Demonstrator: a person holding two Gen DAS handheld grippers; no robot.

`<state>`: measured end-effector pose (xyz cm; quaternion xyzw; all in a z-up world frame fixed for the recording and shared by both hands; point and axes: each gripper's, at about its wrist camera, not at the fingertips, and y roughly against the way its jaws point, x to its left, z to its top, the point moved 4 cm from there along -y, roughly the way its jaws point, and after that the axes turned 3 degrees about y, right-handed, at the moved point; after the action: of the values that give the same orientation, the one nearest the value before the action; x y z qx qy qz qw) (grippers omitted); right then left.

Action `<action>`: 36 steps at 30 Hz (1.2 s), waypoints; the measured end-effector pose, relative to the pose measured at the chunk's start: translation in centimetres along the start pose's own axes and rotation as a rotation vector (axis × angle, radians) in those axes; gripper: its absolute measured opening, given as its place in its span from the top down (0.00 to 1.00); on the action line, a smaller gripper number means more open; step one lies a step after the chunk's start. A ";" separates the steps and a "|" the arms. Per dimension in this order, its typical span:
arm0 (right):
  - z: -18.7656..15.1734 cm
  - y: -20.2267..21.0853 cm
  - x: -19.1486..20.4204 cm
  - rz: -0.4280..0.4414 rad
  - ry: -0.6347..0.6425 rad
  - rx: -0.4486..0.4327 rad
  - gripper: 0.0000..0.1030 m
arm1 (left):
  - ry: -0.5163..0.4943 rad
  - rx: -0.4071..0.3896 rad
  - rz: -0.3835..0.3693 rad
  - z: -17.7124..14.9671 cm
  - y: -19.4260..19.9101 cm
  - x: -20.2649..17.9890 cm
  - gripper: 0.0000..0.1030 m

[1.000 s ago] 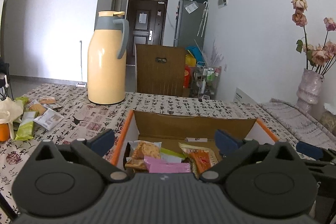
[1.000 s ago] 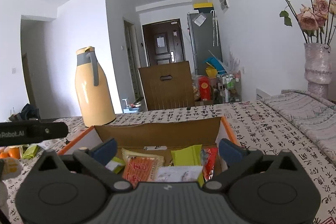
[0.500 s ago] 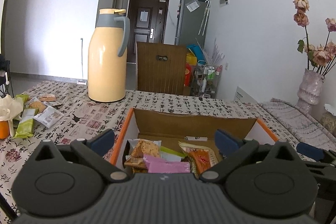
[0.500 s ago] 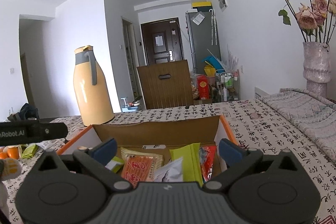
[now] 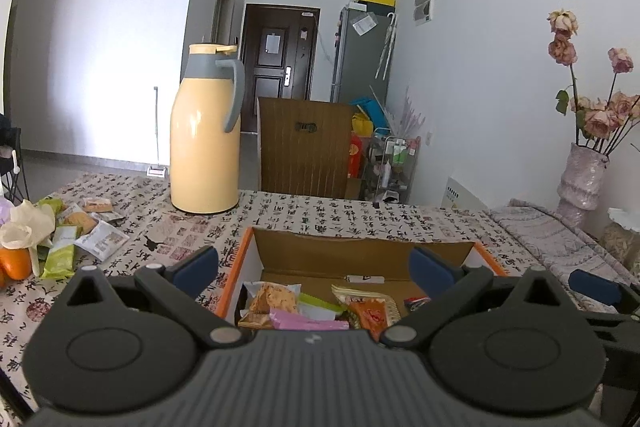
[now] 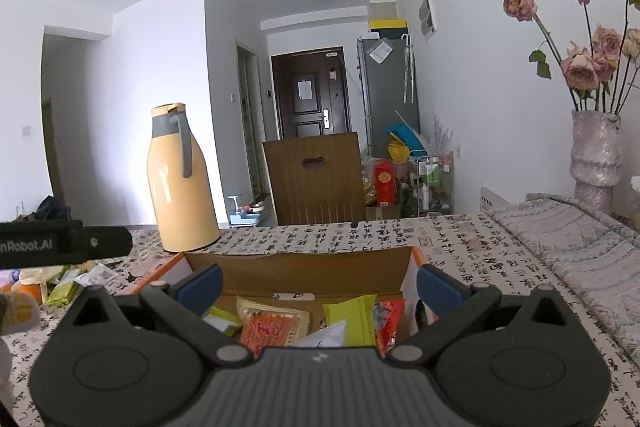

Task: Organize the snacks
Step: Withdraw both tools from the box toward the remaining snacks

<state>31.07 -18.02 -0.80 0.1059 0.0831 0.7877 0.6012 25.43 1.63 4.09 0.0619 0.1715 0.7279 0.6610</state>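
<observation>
Both the left gripper [image 5: 314, 269] and the right gripper [image 6: 319, 285] are held wide open over the box [image 5: 360, 254], with nothing between the fingers. Snacks [image 5: 320, 307] are packed inside the box on the table [image 5: 320, 211]. More snacks [image 5: 76, 231] are spread at the left, near the jug [image 5: 206, 131].

Both grippers empty, level.
Left gripper [image 5: 314, 269] and right gripper [image 6: 319, 285] jaws spread wide, side by side.
</observation>
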 end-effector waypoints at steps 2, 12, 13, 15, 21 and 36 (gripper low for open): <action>0.0 0.6 0.0 -0.002 -0.001 -0.003 0.00 | -0.004 0.001 -0.001 0.0 0.5 -0.1 0.00; -0.9 3.9 0.0 0.004 -0.003 0.014 0.00 | -0.020 0.002 0.001 -1.2 3.3 0.7 0.00; -1.1 4.1 0.1 0.005 -0.002 0.018 0.00 | -0.023 0.003 0.002 -1.3 3.6 0.8 0.00; -1.5 4.7 0.1 0.008 -0.003 0.027 0.00 | -0.028 0.007 0.004 -1.8 4.1 1.1 0.00; -2.9 6.1 0.1 0.015 -0.003 0.057 0.00 | -0.045 0.031 0.014 -3.4 5.3 2.3 0.00; -6.9 8.5 -0.1 0.029 -0.027 0.159 0.00 | -0.036 0.129 0.045 -8.3 6.6 5.9 0.00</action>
<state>21.33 -20.35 -5.30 0.1652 0.1356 0.7856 0.5807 15.92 5.62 -2.26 0.1216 0.2048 0.7289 0.6418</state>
